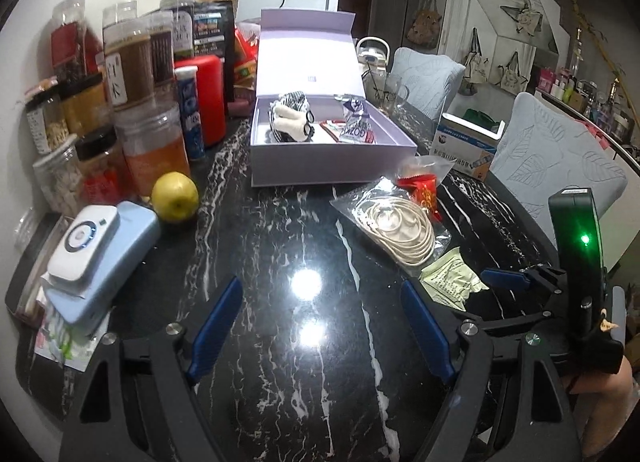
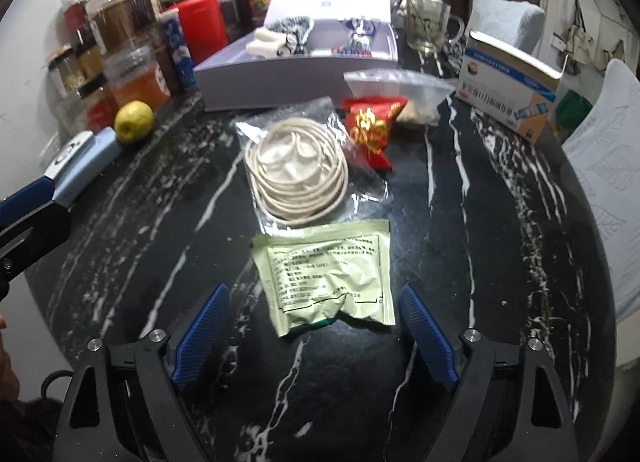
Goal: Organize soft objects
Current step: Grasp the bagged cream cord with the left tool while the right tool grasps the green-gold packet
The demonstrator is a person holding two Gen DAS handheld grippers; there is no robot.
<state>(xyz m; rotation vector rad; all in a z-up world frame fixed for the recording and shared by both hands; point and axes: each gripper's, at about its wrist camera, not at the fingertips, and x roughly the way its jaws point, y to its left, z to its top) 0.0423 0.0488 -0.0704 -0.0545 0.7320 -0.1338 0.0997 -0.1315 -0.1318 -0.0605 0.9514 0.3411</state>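
Your right gripper (image 2: 314, 336): jaws apart, straddling the green pouch (image 2: 330, 280) on the table (image 2: 500, 221). Left gripper (image 1: 320, 330): apart, empty. Risk: the slick pouch slides away if you clamp its edge.

Both grippers hover low over the table's near edge, jaws spread wide and holding nothing. The left gripper (image 1: 320, 326) points toward the far edge; the right gripper (image 2: 316, 330) sits just beside it, nearer the right edge. Its blue fingers (image 2: 202, 330) are level and apart.
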